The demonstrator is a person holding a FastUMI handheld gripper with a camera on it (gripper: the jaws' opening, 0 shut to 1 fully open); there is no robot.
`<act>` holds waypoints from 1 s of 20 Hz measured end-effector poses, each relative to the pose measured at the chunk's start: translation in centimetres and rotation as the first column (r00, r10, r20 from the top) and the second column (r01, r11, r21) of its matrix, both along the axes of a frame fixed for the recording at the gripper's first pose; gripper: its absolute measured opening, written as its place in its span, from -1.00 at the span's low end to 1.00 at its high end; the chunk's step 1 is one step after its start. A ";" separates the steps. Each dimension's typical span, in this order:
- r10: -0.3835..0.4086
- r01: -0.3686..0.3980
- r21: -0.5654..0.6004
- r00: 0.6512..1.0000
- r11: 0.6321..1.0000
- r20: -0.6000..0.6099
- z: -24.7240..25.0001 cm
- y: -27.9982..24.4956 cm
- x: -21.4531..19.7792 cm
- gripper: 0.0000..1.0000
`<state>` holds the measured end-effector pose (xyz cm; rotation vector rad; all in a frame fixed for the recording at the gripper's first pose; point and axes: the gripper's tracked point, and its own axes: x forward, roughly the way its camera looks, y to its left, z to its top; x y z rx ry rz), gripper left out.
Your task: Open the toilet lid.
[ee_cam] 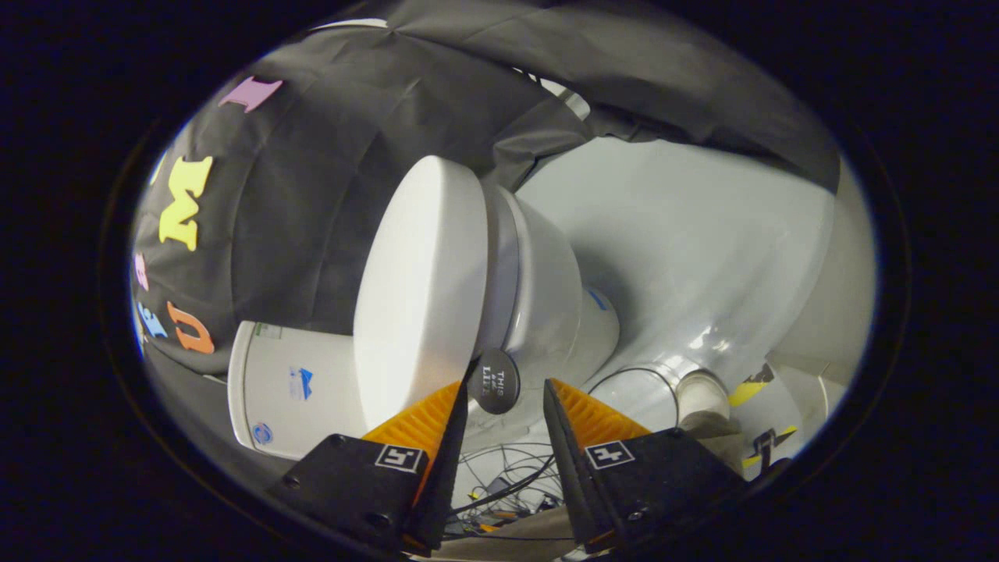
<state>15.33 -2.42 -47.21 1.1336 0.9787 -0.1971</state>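
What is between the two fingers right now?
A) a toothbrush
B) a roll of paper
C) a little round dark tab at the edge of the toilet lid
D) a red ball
C: the round dark tab on the front edge of the lid sits in the gap of the open gripper, with neither finger pressing on it.
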 end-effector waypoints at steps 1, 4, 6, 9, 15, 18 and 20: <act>-0.012 0.012 0.005 1.000 1.000 0.019 0.2 -0.3 0.4 0.21; -0.031 0.031 0.002 1.000 1.000 -0.002 -0.7 -0.8 0.4 -0.10; -0.039 0.039 0.034 0.999 0.999 -0.009 -0.8 -0.4 0.4 -0.33; -0.013 0.013 0.018 1.000 1.000 -0.002 -1.0 0.1 0.6 -0.49; -0.031 0.031 0.037 0.999 0.999 0.004 -0.5 -0.2 0.8 -0.56; -0.022 0.021 0.017 0.999 1.000 0.034 -0.1 -0.3 0.9 -0.68; -0.002 0.003 -0.023 0.999 1.000 0.043 0.5 -0.2 0.9 -0.71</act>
